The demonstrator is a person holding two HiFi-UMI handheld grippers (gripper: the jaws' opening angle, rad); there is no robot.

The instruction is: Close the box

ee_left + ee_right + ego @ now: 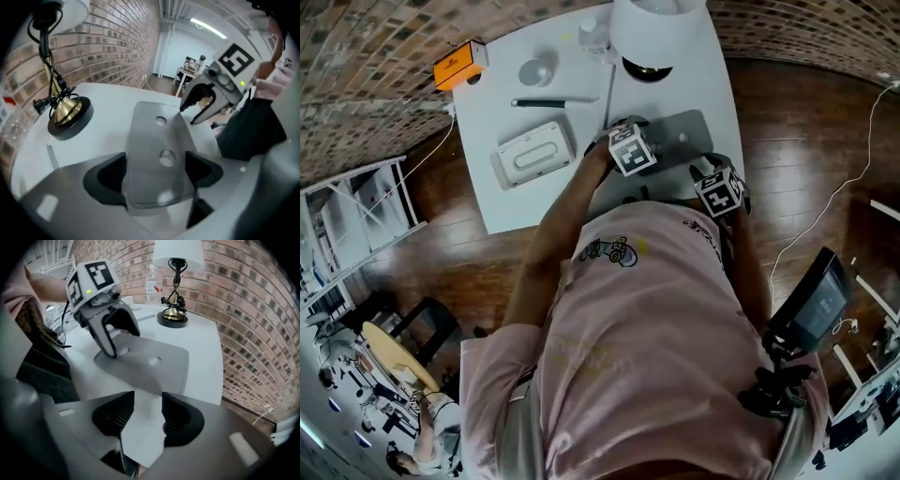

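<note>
Grey box lies flat on table, lid down, between the spread, unclamped jaws of left tool. Right tool is apart, empty, box just ahead. Likely light, stiff, slick plastic; press lid edges.

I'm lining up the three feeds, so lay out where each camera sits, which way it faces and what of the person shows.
Left gripper view: rides the left gripper, looks along its parted jaws over the gray box, lamp at left; the right gripper shows.
Right gripper view: rides the right gripper, faces the box and lamp past its parted jaws; the left gripper and a forearm show.
Head view: on the head, steeply down onto the white table; shirt, arms, both grippers.
Shared: all show box and lamp.
</note>
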